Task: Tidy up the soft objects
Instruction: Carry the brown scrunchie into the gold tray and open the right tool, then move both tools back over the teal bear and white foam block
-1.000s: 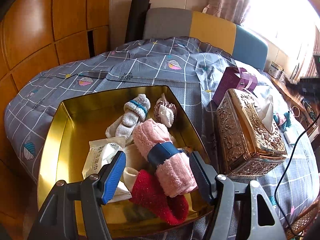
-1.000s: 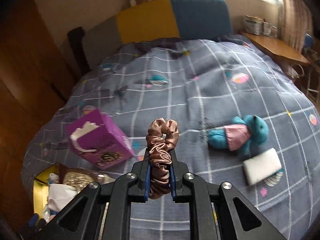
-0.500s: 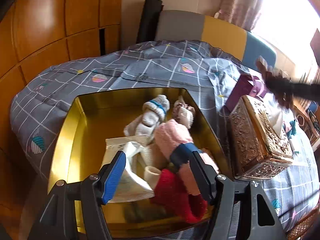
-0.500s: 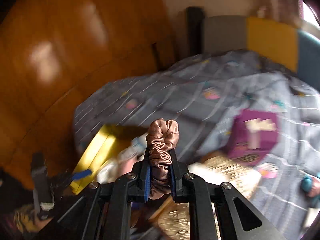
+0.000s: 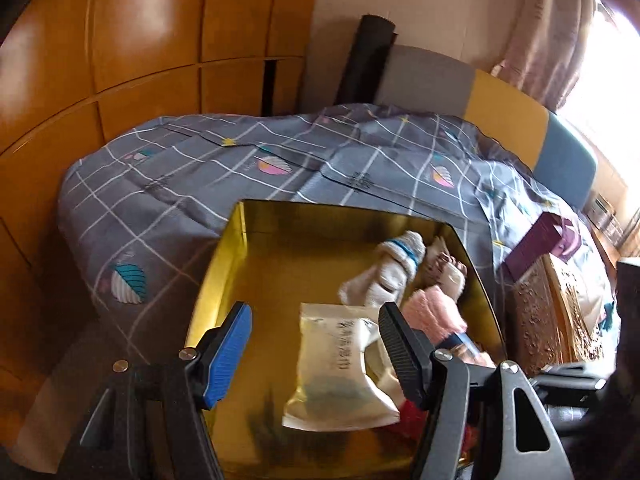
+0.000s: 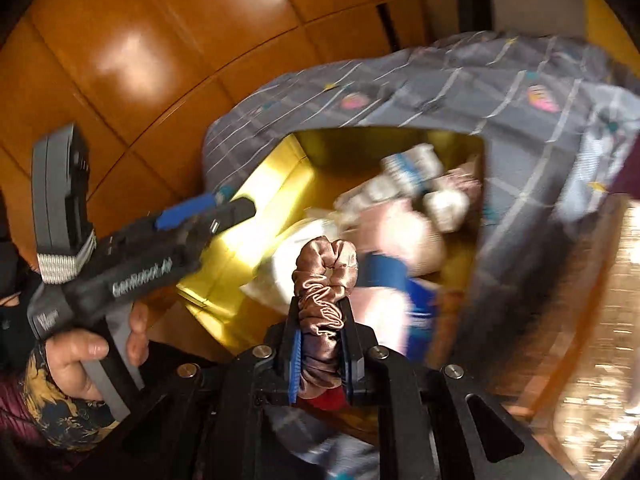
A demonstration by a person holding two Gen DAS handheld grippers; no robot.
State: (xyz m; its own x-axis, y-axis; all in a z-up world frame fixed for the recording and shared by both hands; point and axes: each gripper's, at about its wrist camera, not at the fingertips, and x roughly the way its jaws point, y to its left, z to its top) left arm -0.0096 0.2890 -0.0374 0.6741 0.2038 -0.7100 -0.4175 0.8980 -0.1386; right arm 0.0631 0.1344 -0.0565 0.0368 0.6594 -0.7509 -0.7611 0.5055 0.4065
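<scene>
A brown satin scrunchie is pinched upright in my right gripper, which hangs over the near side of the gold tin. In the left wrist view the gold tin lies on the bed and holds a white-and-blue sock, a rolled pink towel, a tissue packet and a red sock. My left gripper stands open above the tin's left part, nothing between its fingers. It also shows at the left of the right wrist view as the left gripper, held by a hand.
The tin rests on a grey checked bedcover. An ornate gold tissue box and a purple box stand right of it. Wooden wardrobe panels rise at the left, a padded headboard behind.
My right gripper swung with the scrunchie from over the open bed to above the gold tin and sank. My left gripper shifted left over the tin, off the pink towel.
</scene>
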